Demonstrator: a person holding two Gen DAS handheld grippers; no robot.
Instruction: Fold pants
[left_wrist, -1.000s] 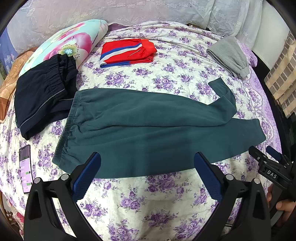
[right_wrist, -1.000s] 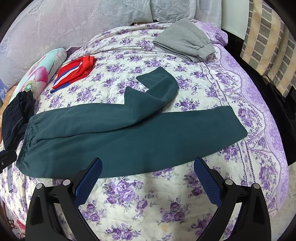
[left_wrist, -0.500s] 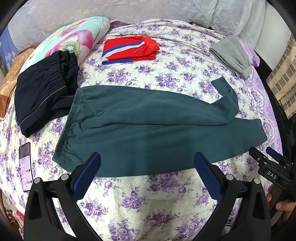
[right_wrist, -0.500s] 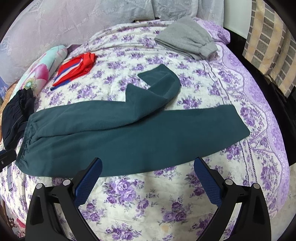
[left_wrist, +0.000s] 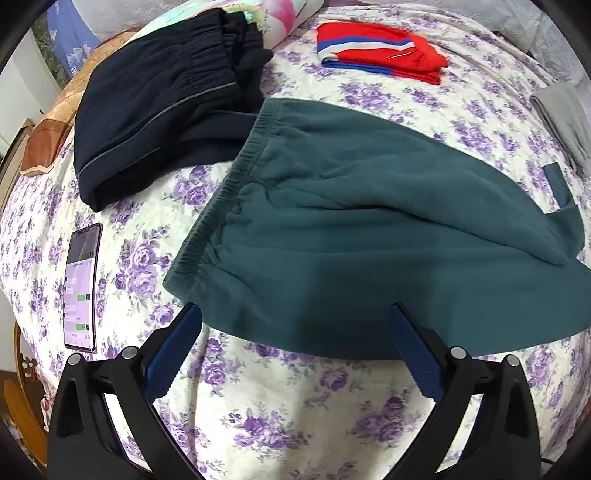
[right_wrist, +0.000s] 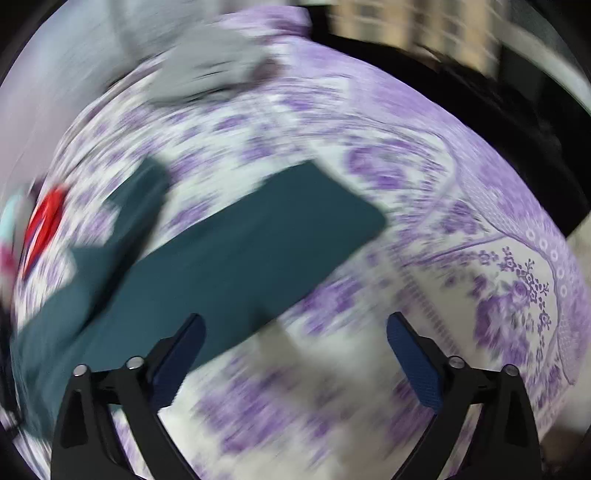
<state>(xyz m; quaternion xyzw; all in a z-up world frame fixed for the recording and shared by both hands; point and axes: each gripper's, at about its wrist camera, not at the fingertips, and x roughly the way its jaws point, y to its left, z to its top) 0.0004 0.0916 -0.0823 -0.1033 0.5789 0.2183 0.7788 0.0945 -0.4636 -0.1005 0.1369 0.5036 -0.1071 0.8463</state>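
Black tongs (left_wrist: 293, 339), blue ribbed pads (left_wrist: 417, 356), silver screws

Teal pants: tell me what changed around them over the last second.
The left gripper has closed in on the waistband end of the teal pants; the right gripper has swung toward the leg cuff, blurring its view. Nothing was grasped: both sets of jaws stay wide open. The pants, phone and other folded clothes lie as before.

Bare bedspread (left_wrist: 280, 417) lies before my left gripper (left_wrist: 295, 350) along the bed's near edge; a phone (left_wrist: 82, 288) lies left, folded navy pants (left_wrist: 155, 107) crowd the waistband's far corner.
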